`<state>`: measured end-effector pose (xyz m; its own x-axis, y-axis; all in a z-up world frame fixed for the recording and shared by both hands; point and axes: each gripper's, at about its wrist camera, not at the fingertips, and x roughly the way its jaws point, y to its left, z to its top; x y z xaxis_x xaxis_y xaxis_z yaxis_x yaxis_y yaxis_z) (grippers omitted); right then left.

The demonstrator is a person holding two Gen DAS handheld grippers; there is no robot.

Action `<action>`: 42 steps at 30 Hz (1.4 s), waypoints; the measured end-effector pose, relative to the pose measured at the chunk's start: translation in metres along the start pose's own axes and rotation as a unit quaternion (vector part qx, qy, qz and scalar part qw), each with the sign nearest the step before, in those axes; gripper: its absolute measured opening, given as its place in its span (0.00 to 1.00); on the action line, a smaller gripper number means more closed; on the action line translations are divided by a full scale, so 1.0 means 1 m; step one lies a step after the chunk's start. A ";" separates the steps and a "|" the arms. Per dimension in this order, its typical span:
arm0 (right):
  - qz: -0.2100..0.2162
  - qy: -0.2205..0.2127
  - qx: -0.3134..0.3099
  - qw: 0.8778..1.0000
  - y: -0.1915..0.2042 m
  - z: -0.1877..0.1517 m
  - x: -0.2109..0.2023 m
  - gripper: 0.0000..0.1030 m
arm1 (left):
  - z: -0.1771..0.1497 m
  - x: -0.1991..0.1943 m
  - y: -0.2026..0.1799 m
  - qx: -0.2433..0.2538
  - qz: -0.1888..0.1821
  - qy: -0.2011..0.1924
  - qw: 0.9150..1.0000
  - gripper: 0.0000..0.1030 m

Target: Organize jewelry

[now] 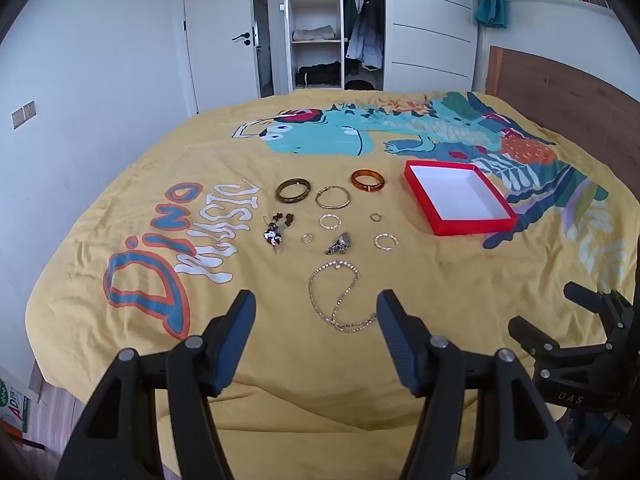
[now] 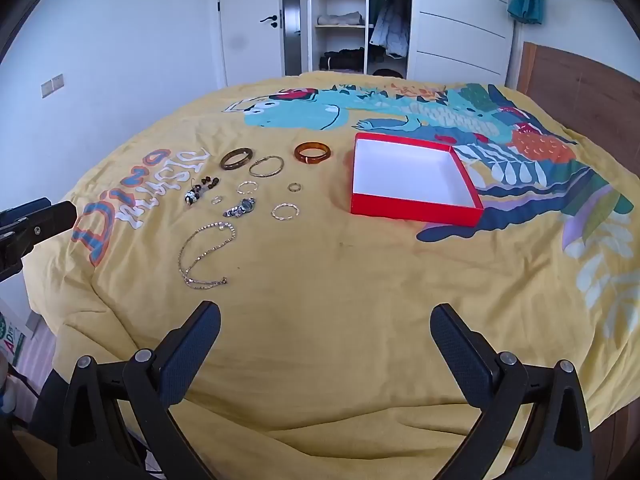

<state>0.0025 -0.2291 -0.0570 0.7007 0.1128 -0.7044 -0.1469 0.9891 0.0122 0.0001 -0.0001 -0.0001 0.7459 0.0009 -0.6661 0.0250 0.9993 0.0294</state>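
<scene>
Both claws gape empty: left claw (image 1: 316, 312) over the necklace (image 1: 334, 298), red box (image 2: 412, 178) beyond.

Both wrists downward, sharing bedspread (image 1: 400, 360)

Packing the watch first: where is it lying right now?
The watch lies on the yellow bedspread, mid-cluster, just beyond the chain necklace, left of the red box.
</scene>
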 end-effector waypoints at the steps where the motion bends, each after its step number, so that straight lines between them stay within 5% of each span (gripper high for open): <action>1: 0.001 0.000 0.001 1.000 0.000 0.000 0.000 1.00 | 0.000 0.000 0.000 0.000 0.000 0.000 1.000 0.59; 42: 0.004 0.026 0.005 1.000 0.002 -0.003 0.016 1.00 | -0.014 0.017 -0.001 -0.008 0.004 0.010 1.000 0.59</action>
<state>0.0114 -0.2258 -0.0708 0.6629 0.1155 -0.7397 -0.1453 0.9891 0.0242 0.0034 -0.0006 -0.0223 0.7331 0.0094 -0.6800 0.0080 0.9997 0.0225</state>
